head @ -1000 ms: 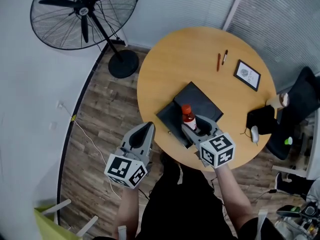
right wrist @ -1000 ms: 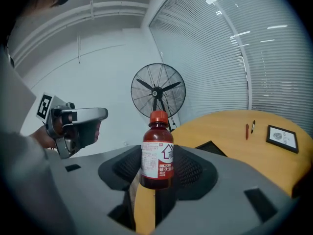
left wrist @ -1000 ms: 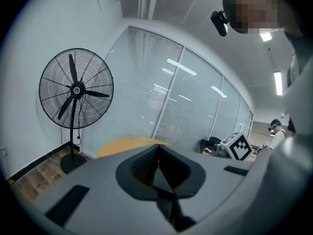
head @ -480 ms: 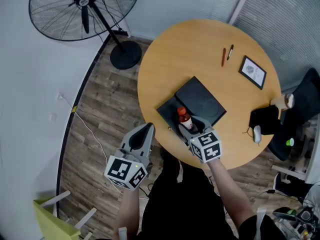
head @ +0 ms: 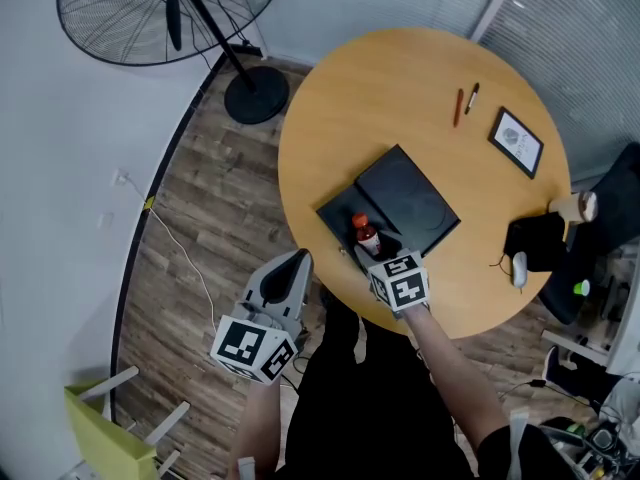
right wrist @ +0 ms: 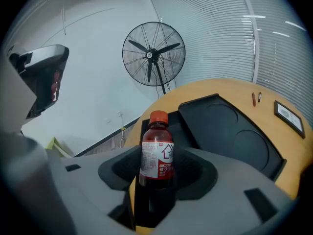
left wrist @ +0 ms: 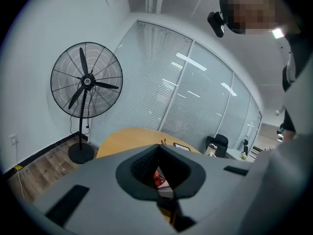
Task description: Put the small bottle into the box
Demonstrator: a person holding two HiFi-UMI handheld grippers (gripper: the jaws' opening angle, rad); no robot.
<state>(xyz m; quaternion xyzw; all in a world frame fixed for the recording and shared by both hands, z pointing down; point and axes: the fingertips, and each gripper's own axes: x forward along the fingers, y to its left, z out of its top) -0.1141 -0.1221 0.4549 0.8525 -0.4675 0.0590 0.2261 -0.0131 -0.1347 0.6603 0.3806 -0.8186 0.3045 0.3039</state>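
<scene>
Right gripper (right wrist: 159,176): its jaws are clenching the small bottle (right wrist: 157,148) around its lower body, leaving the label and orange cap standing clear above them (an upright hold, probably so it goes in base first).
Small bottle: it is hanging upright at the near corner of the box (head: 335,218), close to the near edge of the counter (head: 400,98); the jaws are hiding its base, so I cannot tell whether it is already past the rim.
Box: it is lying open on the counter, with its black lid spread flat just beyond, which is leaving the inside free to reach from above.
Left gripper (left wrist: 161,182): its jaws are pressing together on nothing; it is waiting off the counter, over the wooden floor, apparently out of the working arm's way.
Step in hand: by my reading, the bottle is being lowered into the box, and letting go is not yet due.
Risk: opening the jaws before the base is resting could be tipping the bottle over.
</scene>
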